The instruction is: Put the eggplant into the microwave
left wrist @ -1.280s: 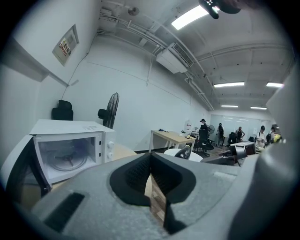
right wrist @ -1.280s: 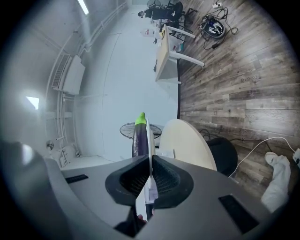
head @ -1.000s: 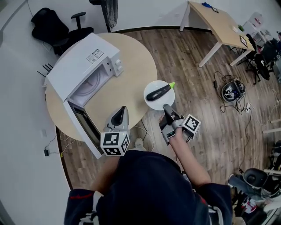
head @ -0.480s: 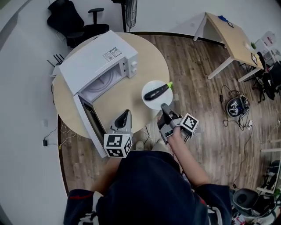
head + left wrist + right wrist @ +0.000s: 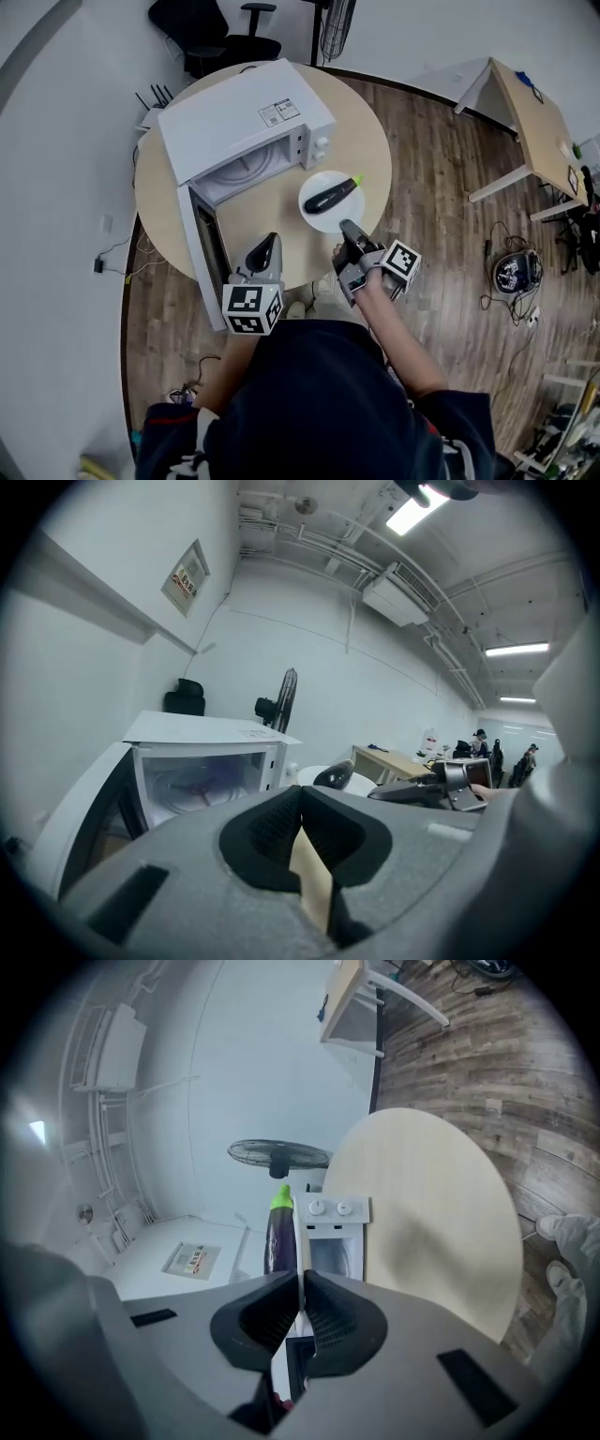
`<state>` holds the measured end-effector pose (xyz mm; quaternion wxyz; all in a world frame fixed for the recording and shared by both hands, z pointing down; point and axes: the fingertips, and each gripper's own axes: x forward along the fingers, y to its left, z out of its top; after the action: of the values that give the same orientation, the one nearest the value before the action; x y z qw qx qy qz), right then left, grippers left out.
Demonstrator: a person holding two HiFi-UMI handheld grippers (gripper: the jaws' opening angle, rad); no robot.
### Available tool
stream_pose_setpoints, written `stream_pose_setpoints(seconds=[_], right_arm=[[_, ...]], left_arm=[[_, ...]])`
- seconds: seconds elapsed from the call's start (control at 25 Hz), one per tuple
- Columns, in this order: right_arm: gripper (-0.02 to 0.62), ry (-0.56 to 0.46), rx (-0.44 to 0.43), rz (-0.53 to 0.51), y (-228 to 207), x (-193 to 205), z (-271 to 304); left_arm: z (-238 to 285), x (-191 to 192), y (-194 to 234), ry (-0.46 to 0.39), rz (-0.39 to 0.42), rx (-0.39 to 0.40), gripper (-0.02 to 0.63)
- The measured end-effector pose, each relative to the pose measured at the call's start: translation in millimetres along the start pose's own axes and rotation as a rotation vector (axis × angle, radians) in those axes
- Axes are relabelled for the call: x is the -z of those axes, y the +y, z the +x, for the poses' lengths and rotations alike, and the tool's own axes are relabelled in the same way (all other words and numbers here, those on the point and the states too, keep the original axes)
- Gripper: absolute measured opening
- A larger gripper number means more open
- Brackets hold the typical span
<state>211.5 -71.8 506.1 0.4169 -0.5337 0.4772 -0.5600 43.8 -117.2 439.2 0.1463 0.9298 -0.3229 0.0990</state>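
A dark purple eggplant (image 5: pixel 330 196) with a green stem lies on a white plate (image 5: pixel 323 218). My right gripper (image 5: pixel 346 226) is shut on the plate's near rim and holds it over the round table (image 5: pixel 361 141). In the right gripper view the plate's thin edge (image 5: pixel 298 1241) runs between the jaws, with the eggplant (image 5: pixel 278 1232) beyond it. The white microwave (image 5: pixel 244 117) stands at the back left, its door (image 5: pixel 202 258) swung open toward me. My left gripper (image 5: pixel 266 240) is shut and empty near the table's front edge, pointing at the microwave's cavity (image 5: pixel 202 761).
An office chair (image 5: pixel 220 23) and a fan (image 5: pixel 337 23) stand behind the table. A wooden desk (image 5: pixel 534 117) is at the right, with cables and a device (image 5: pixel 516 272) on the floor. A shoe (image 5: pixel 562 1232) shows under the table's edge.
The plate with the eggplant has moved from the table's right edge inward, closer to the microwave, still held by the right gripper. The left gripper has advanced over the table beside the open door.
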Motion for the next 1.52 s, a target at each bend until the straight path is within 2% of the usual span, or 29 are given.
stream_pose_setpoints(seconds=[0.44, 0.72, 1.16, 1.52], right_arm=[[0.021, 0.254, 0.016, -0.050, -3, 19, 67], [0.023, 0.386, 0.033, -0.063, -10, 25, 89], [0.023, 0.504, 0.051, -0.087, -19, 38, 122], [0.022, 0.487, 0.056, -0.091, -19, 54, 147]], left_arm=[[0, -1, 45, -0.021, -0.060, -0.251, 0.017], [1, 0, 44, -0.027, -0.089, -0.361, 0.017], [-7, 15, 55, -0.021, -0.140, -0.471, 0.017], [-5, 10, 81, -0.006, -0.132, -0.431, 0.017]])
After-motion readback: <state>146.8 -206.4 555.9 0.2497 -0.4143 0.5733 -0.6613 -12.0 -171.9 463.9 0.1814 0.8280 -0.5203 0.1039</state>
